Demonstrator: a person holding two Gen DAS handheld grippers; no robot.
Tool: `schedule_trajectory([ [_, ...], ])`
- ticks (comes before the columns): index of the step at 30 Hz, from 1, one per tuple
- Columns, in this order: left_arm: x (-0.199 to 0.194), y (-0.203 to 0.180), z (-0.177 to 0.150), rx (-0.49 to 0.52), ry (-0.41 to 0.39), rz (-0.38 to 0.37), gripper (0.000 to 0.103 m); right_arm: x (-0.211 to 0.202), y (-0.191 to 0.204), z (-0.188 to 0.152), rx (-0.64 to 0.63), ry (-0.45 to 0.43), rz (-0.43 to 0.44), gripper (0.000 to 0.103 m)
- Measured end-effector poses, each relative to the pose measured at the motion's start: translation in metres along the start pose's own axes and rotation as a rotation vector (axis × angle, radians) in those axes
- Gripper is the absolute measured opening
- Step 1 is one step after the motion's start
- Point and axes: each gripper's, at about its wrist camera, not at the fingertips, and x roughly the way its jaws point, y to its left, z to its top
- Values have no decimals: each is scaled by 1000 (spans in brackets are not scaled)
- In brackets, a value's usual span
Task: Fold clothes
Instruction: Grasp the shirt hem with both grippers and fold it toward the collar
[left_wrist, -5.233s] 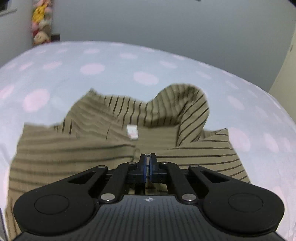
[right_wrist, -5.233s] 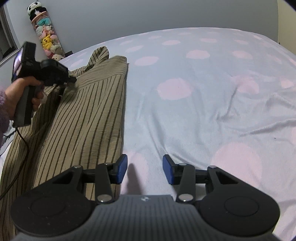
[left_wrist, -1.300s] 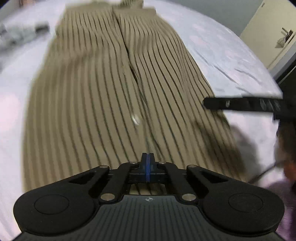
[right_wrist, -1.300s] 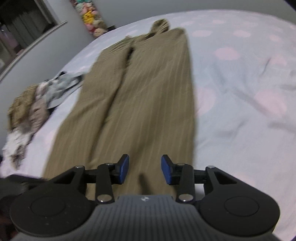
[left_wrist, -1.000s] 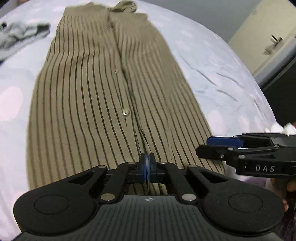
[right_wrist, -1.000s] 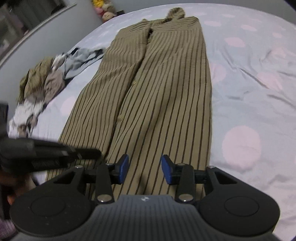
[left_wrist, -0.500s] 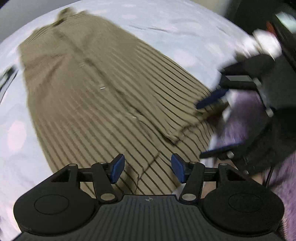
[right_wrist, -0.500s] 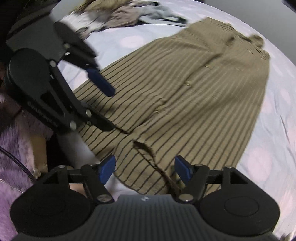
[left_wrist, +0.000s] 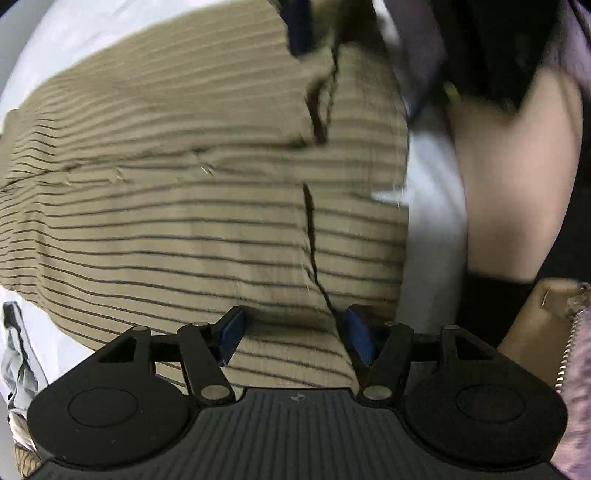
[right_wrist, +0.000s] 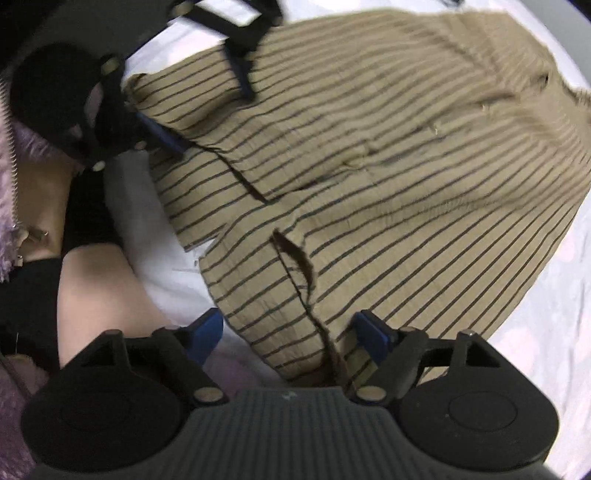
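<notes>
One garment: striped tan dress (left_wrist: 177, 229) spread flat on dotted bedsheet (right_wrist: 546, 325), hem nearest.
Left gripper (left_wrist: 293, 334): jaws just opened, straddling hem slit, nothing pinched.
Right gripper (right_wrist: 291, 338): likewise, just opened over hem.
Right view only: left tool beyond hem.

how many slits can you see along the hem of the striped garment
2 in the tan dark-striped garment: one slit above the right hand-held gripper, one slit further up near the left hand-held gripper. Others may be hidden.
</notes>
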Motion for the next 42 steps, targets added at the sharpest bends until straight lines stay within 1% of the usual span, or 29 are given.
schedule_trajectory([
  [2,5,1,-1,-4,-2,8,72,6,-6,-1,21,7,5,81],
  [4,10,1,-2,-9,-3,16,80,13,-11,-1,43,14,9,81],
  [5,12,5,-2,-34,-1,3,83,15,-12,-1,43,14,7,81],
  [7,16,14,-3,-92,6,-27,83,16,-11,-2,36,10,-5,77],
  [9,18,21,-5,-142,5,-51,83,15,-12,-5,36,-1,-23,69],
  [10,17,22,-6,-150,-3,-52,81,14,-12,-7,39,-10,-34,62],
  [12,16,21,-8,-154,-13,-48,76,11,-13,-10,47,-28,-57,42],
  [15,14,18,-7,-151,-21,-21,68,9,-14,-13,57,-41,-90,29],
  [16,13,18,-6,-150,-24,-13,64,9,-13,-14,53,-44,-99,27],
  [18,11,17,-5,-159,-31,11,55,8,-9,-14,37,-52,-118,18],
  [19,10,17,-4,-163,-35,23,44,6,-8,-15,36,-59,-126,15],
  [20,9,18,-4,-175,-40,47,29,5,-8,-16,36,-67,-135,10],
  [21,7,19,-4,-189,-44,73,23,3,-8,-16,39,-74,-141,9],
  [24,3,20,-3,-211,-65,112,6,-2,-9,-19,56,-98,-154,7],
  [25,1,21,-6,-211,-73,135,4,-4,-9,-20,61,-107,-159,6],
  [27,-6,22,-11,-212,-97,185,4,-10,-3,-16,71,-133,-181,6],
  [31,-26,39,-10,-242,-147,222,3,-28,-8,-16,81,-178,-235,6],
  [36,-49,64,-3,-248,-180,285,3,-57,-31,-2,102,-238,-299,6],
  [38,-57,77,-1,-246,-187,317,3,-63,-43,10,102,-258,-327,6],
  [42,-69,111,5,-265,-202,369,3,-80,-64,28,93,-283,-390,6],
])
